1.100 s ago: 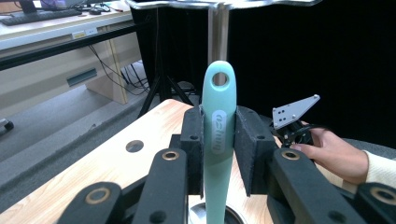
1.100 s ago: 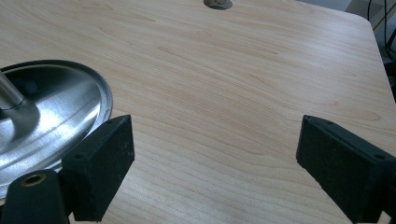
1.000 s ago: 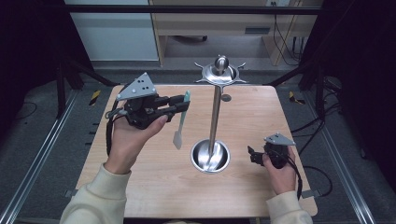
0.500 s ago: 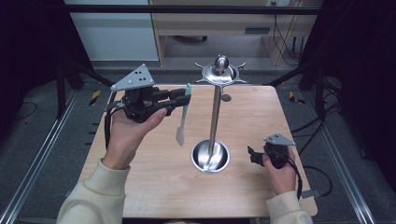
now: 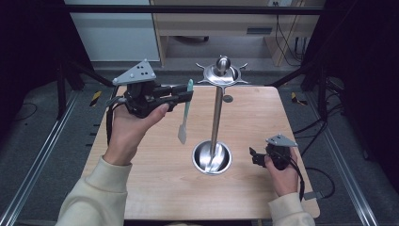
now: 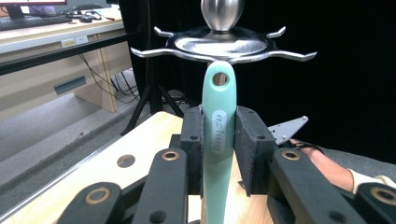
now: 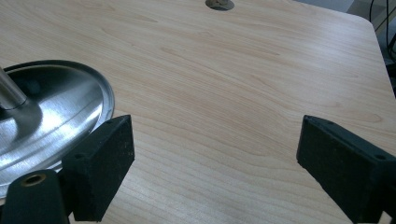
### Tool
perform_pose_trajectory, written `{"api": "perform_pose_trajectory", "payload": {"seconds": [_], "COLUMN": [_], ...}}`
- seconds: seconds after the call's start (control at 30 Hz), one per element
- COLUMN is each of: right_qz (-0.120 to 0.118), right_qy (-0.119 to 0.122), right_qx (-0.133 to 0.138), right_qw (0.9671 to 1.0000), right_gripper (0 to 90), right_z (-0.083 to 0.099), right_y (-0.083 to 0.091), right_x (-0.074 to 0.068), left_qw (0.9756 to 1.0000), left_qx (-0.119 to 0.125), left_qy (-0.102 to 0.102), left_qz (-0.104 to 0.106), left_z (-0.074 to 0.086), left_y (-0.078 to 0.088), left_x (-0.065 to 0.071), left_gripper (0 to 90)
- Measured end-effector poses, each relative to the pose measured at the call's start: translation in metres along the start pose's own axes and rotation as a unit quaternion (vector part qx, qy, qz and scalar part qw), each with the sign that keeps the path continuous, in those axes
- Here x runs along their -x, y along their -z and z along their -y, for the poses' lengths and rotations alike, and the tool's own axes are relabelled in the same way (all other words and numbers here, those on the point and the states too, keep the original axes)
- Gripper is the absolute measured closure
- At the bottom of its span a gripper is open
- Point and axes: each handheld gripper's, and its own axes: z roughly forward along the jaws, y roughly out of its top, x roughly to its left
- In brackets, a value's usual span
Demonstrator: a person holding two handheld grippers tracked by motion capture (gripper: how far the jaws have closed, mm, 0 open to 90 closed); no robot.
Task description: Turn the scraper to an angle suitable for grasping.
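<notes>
My left gripper [image 5: 184,96] is raised above the far left part of the wooden table [image 5: 141,188], its two black jaws clamped on the handle of a mint-green utensil [image 5: 185,113]. The utensil hangs upright, long axis vertical: the handle end with its hanging hole points up, and the pale flat blade points down, clear of the tabletop. In the left gripper view, the pads [image 6: 252,140] press either side of the handle [image 6: 219,135], and the hole [image 6: 219,79] sits just below the rim of the rack top.

Straight ahead of that gripper, and to its right in the high view, stands a steel hanging rack [image 5: 216,117]: a round dished base, a thin upright pole, and a disc on top [image 5: 222,73] ringed with short curved hooks and capped by a ball knob. One hook [image 6: 149,52] reaches out to the left of the handle tip, near it but not touching. I judge the next move turns on lifting the hole to hook height and threading it on; the disc rim overhead is what could catch the tip.

My right gripper [image 5: 256,157] rests low near the right edge of the table, well apart from the utensil, jaws spread wide and empty. From its view, the rack base [image 7: 51,116] lies just beside the left pad [image 7: 105,163]. A small round hole [image 5: 227,98] marks the far tabletop.
</notes>
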Motion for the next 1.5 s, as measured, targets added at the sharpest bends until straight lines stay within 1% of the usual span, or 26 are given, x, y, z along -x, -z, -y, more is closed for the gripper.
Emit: {"api": "perform_pose_trajectory", "payload": {"seconds": [0.2, 0.33, 0.6, 0.77, 1.0, 1.4, 1.43, 1.47, 1.5], "right_qz": [0.000, -0.001, -0.002, -0.002, -0.002, -0.004, -0.005, -0.007, -0.009], "right_qy": [0.000, 0.000, 0.001, 0.002, 0.001, 0.002, -0.004, -0.007, -0.008], "right_qx": [0.000, -0.001, -0.002, -0.003, -0.003, -0.003, -0.005, -0.006, -0.007], "right_qw": [1.0000, 1.0000, 1.0000, 1.0000, 1.0000, 1.0000, 1.0000, 0.9999, 0.9999], "right_gripper": [11.5, 11.5, 11.5, 11.5, 11.5, 11.4, 11.4, 11.5, 11.4], "right_z": [0.000, 0.000, 0.000, 0.000, 0.000, 0.000, 0.001, 0.001, 0.001], "right_y": [0.000, 0.000, 0.000, 0.000, 0.000, 0.000, -0.001, -0.002, -0.002], "right_x": [0.000, 0.000, 0.000, 0.000, 0.000, 0.000, 0.000, 0.000, 0.000], "left_qw": [1.0000, 0.9999, 0.9999, 0.9999, 0.9999, 1.0000, 0.9999, 0.9999, 0.9999], "left_qx": [0.000, -0.006, -0.005, -0.008, -0.008, -0.006, -0.008, -0.008, -0.011], "left_qy": [-0.004, -0.010, -0.009, -0.010, -0.007, -0.006, -0.005, -0.005, -0.010], "left_qz": [0.000, -0.005, 0.003, 0.000, 0.002, 0.002, 0.005, 0.005, 0.002], "left_z": [-0.004, -0.005, -0.005, -0.005, -0.004, -0.003, -0.005, -0.005, -0.006], "left_y": [-0.002, -0.005, -0.006, -0.008, -0.012, -0.025, -0.029, -0.029, -0.031], "left_x": [0.002, 0.002, 0.003, 0.003, 0.002, 0.002, 0.002, 0.002, 0.003], "left_gripper": [73.9, 73.8, 73.8, 73.9, 73.8, 73.8, 73.8, 73.8, 73.7]}}
